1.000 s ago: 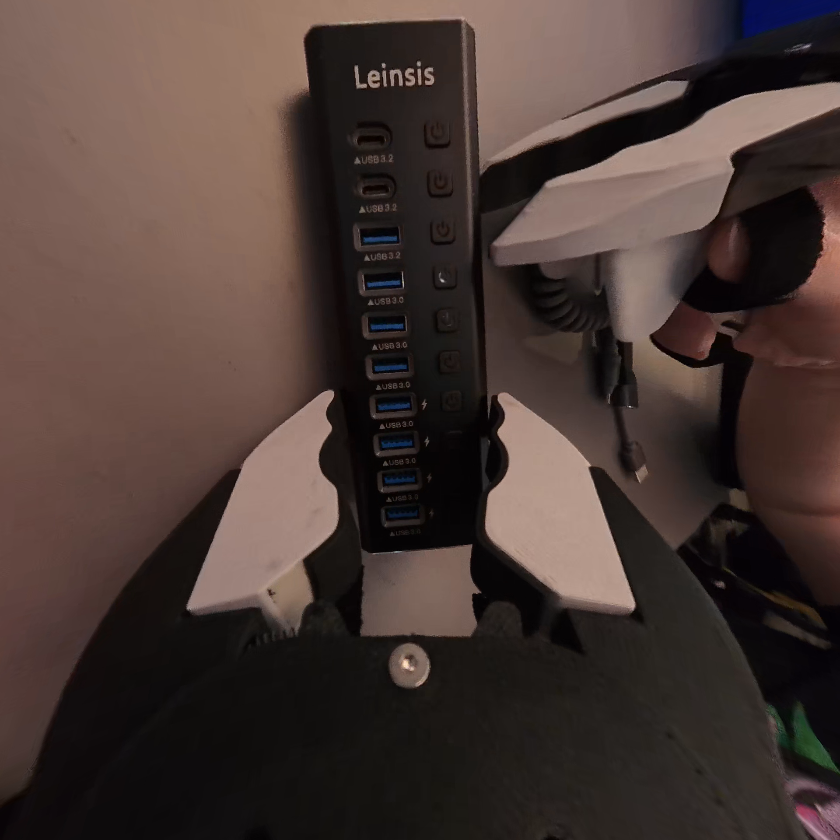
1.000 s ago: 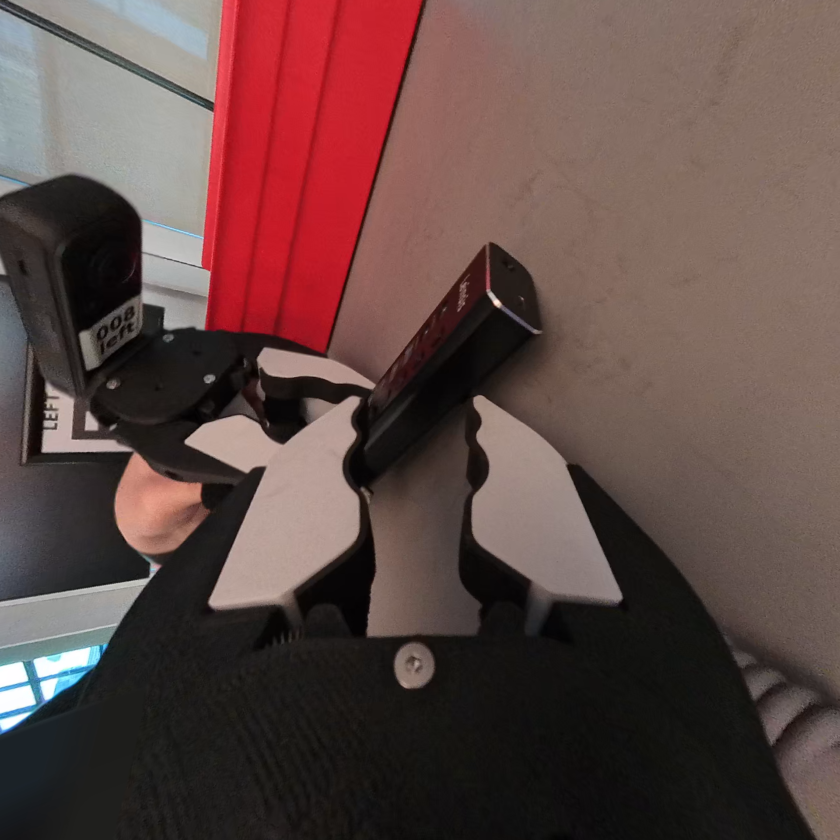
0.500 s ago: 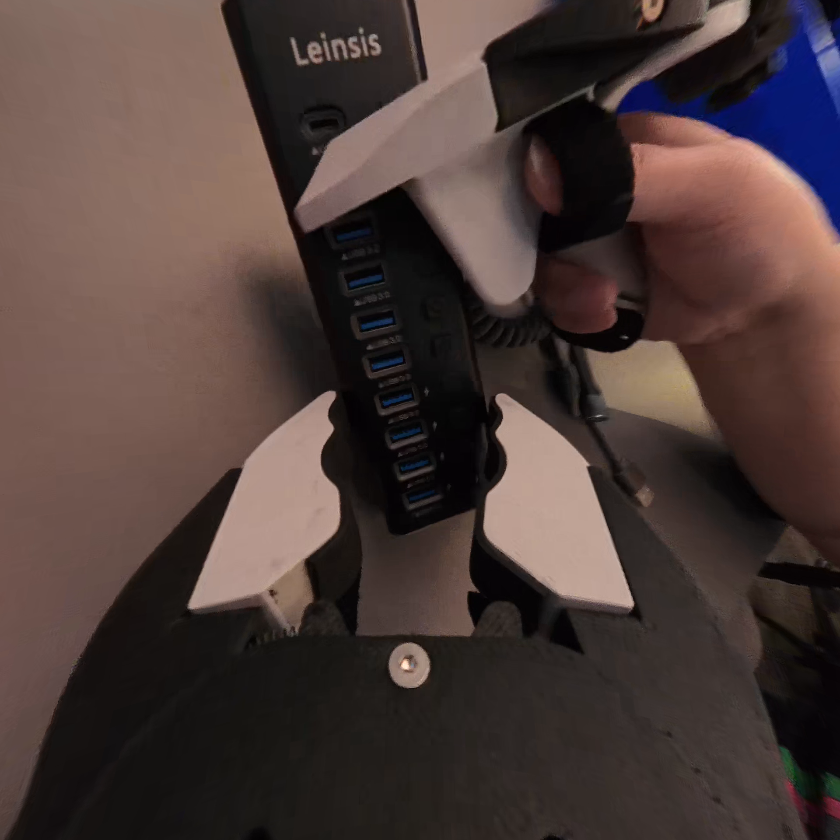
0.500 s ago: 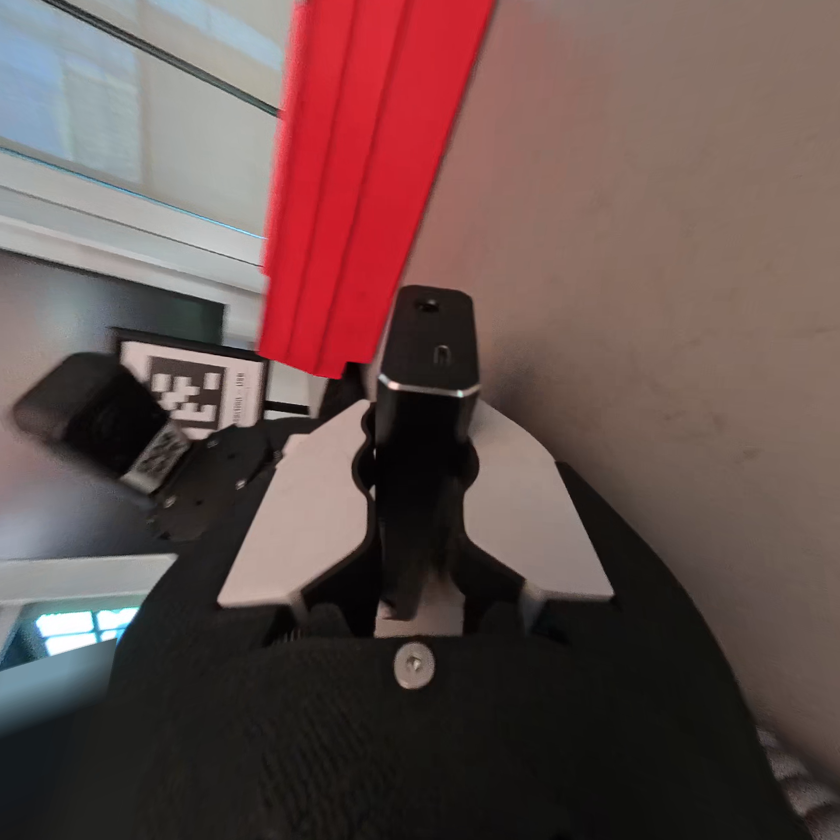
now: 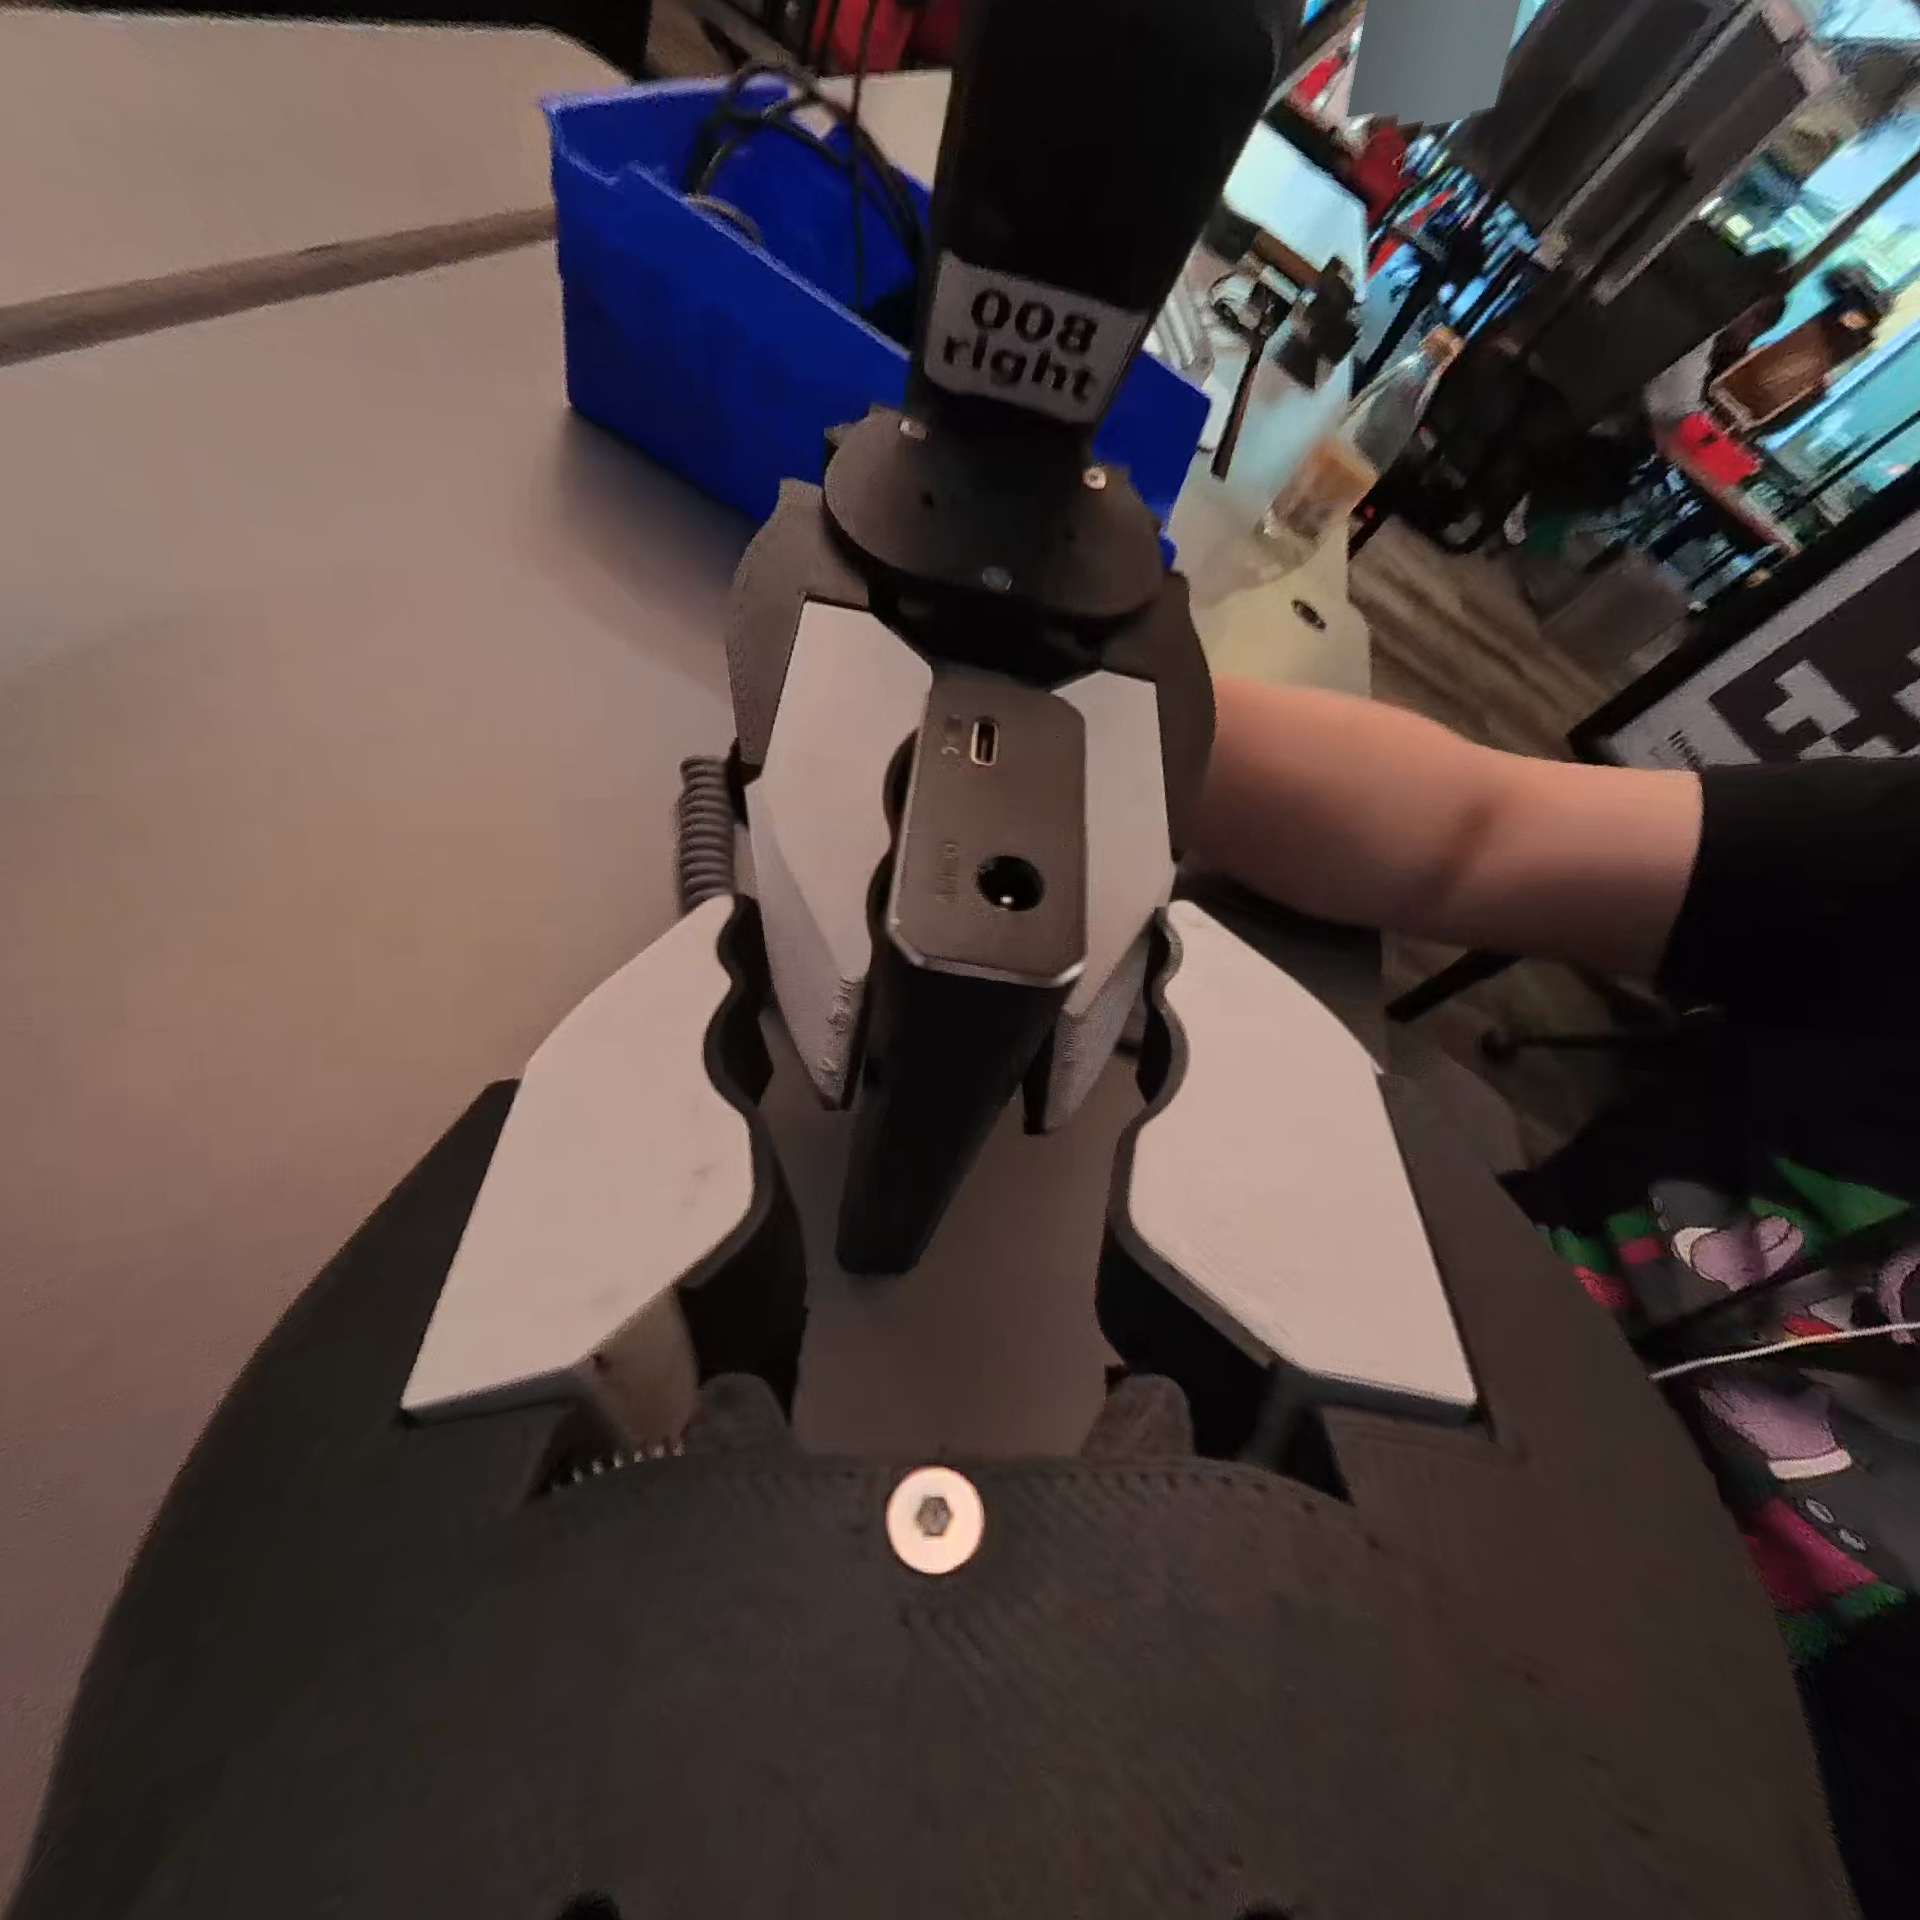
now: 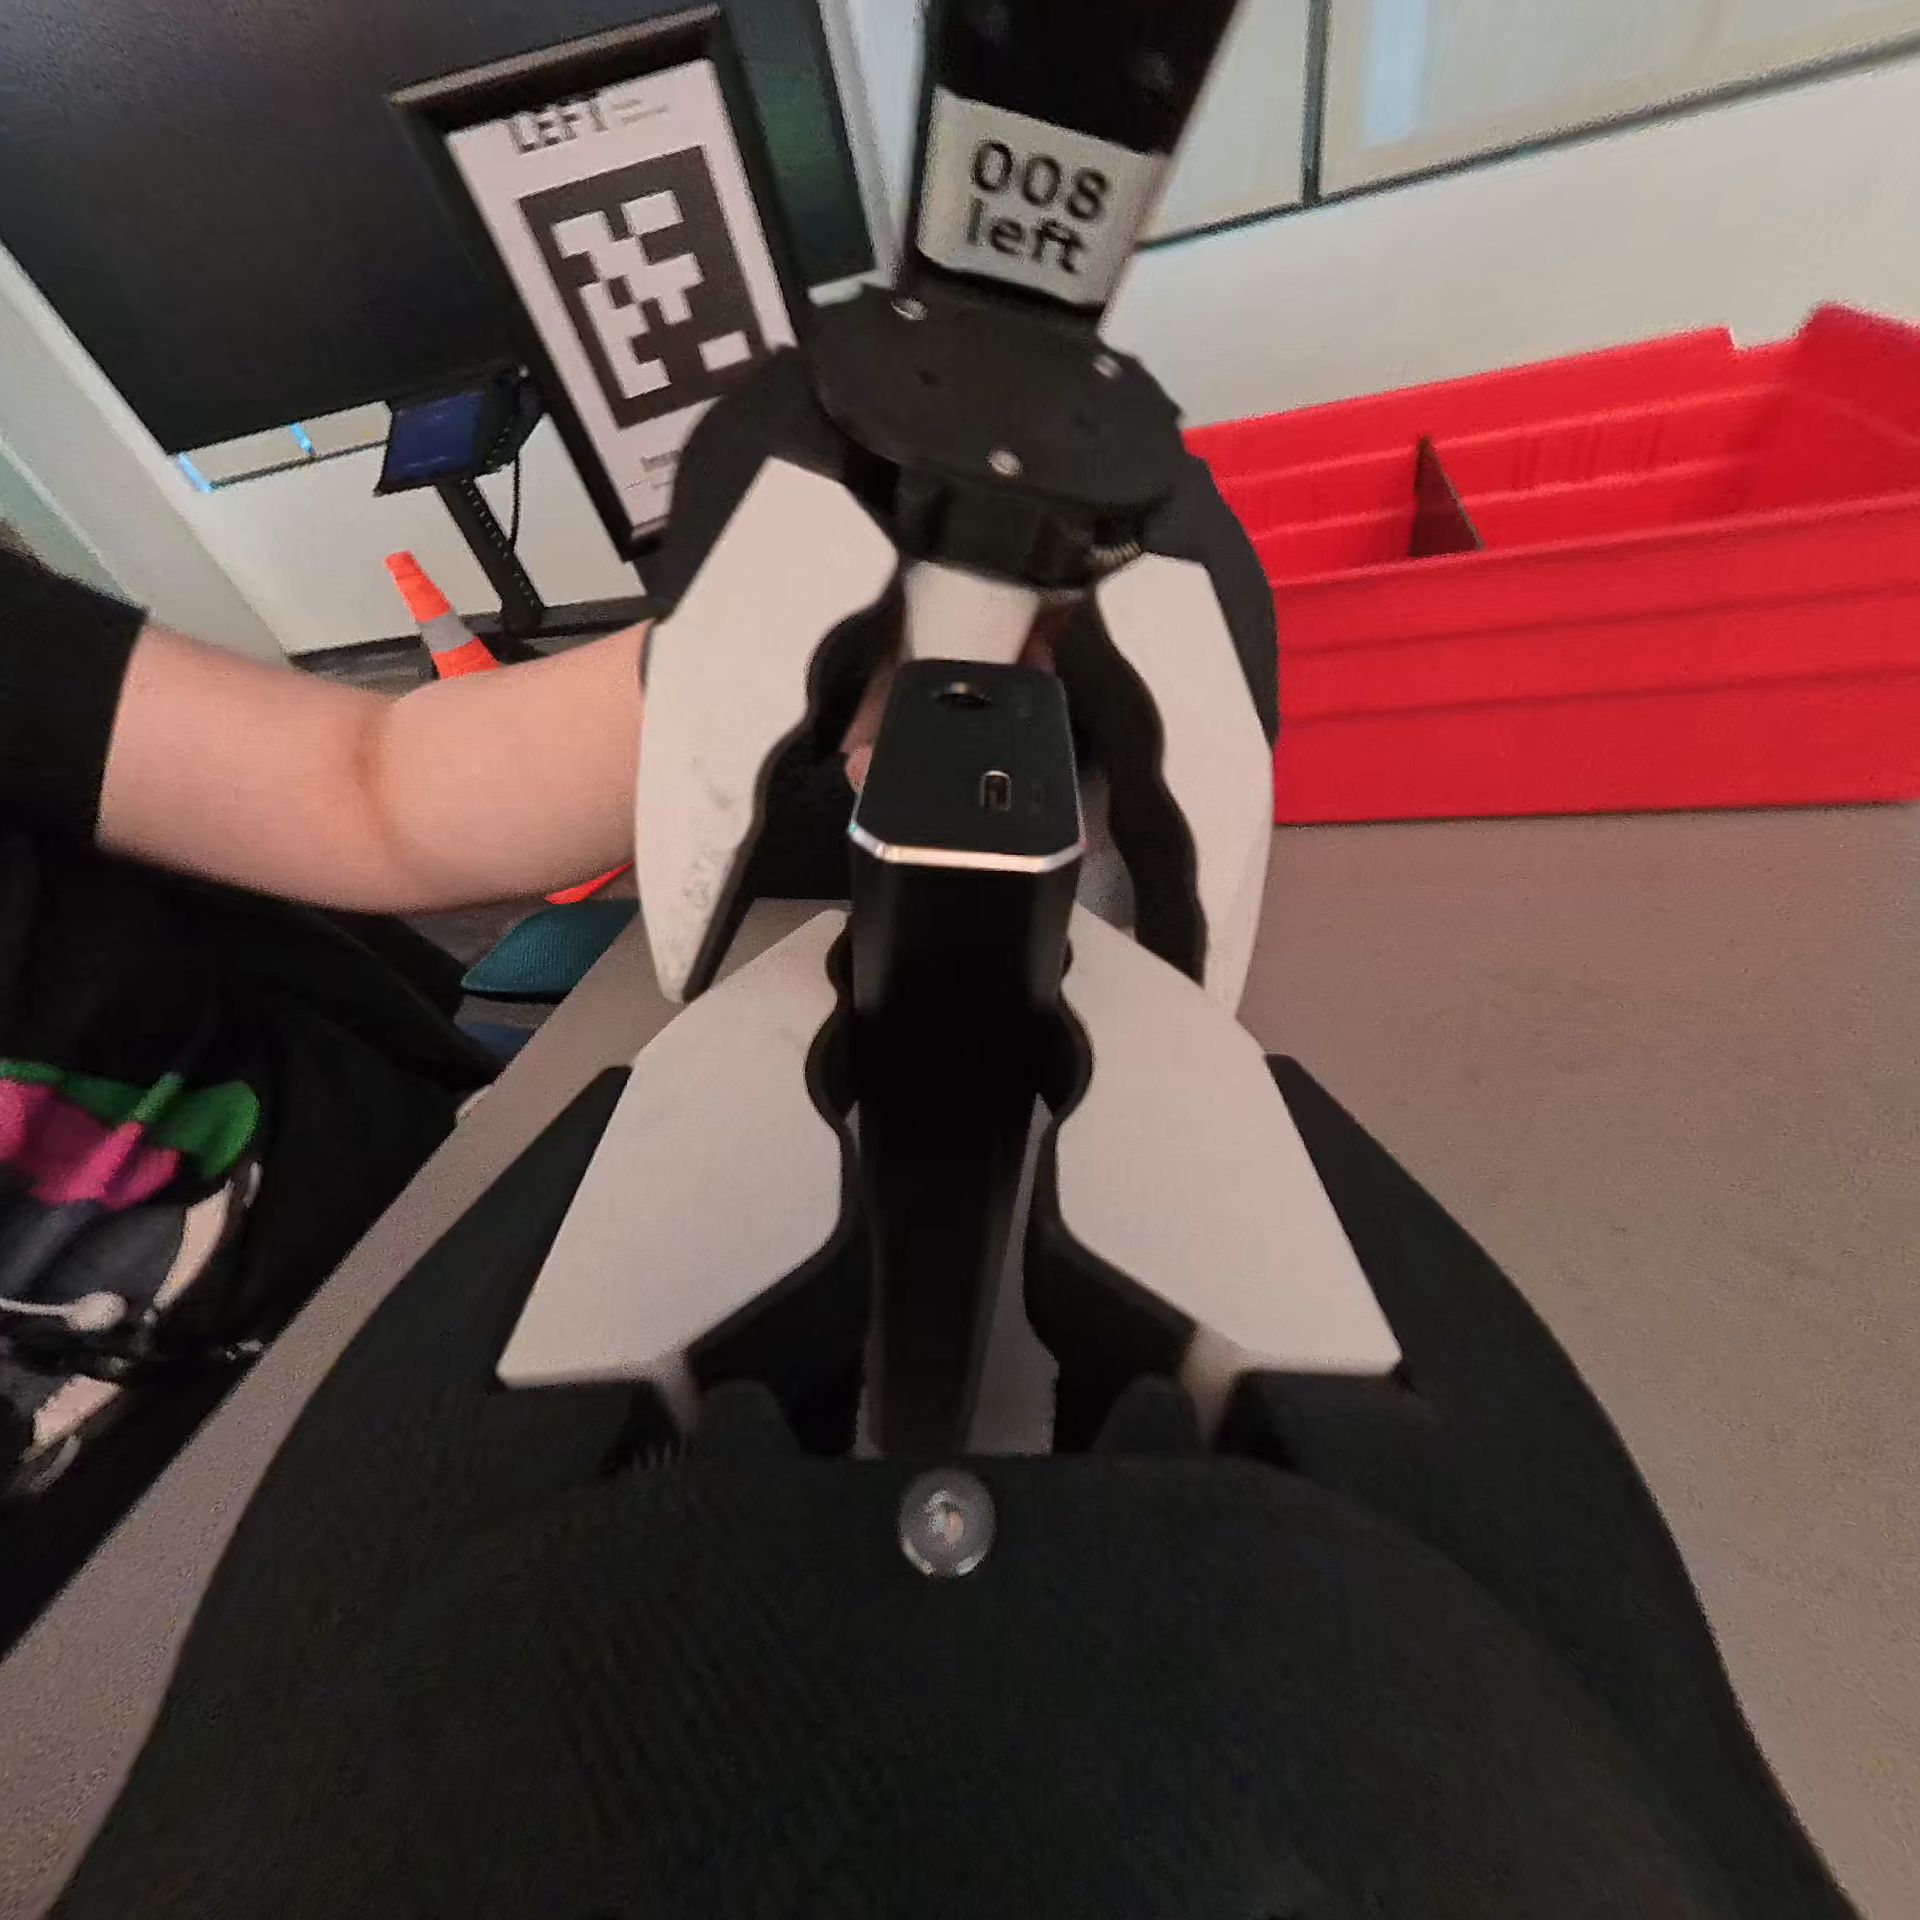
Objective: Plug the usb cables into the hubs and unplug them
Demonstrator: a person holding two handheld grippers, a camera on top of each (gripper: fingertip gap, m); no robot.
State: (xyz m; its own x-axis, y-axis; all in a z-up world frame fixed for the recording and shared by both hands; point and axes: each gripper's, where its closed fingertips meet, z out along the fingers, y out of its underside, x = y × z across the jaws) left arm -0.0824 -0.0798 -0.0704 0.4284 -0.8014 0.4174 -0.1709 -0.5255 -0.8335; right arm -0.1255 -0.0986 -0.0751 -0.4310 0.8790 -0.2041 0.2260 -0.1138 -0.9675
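The black USB hub point(image 5: 987, 842) is off the grey table point(image 5: 260, 727) and points end-on at the left wrist camera, showing its end face with two sockets. My right gripper point(image 5: 945, 1091) faces me there and is shut on the hub's sides. My left gripper point(image 5: 945, 935) is open, its fingers point(image 5: 623, 1143) spread either side of the hub without touching it. In the right wrist view my right gripper point(image 6: 956, 935) clamps the hub point(image 6: 961, 790), and the open left gripper point(image 6: 951, 982) straddles its far end. A coiled cable point(image 5: 704, 831) lies behind the right gripper.
A blue bin point(image 5: 707, 312) with cables stands at the table's back. A red divided bin point(image 6: 1558, 644) stands on the table point(image 6: 1558, 1039) at the right. The person's forearms point(image 5: 1403, 831) point(image 6: 364, 769) reach in from the table's near edge. A marker board point(image 6: 644, 291) and an orange cone point(image 6: 436, 623) stand beyond. Both grippers' tips are close together, under 4 cm apart.
My right gripper closed on the hub and lifted it off the table. My left gripper opened and let go of it. Both cameras swung from looking down to looking across the table.
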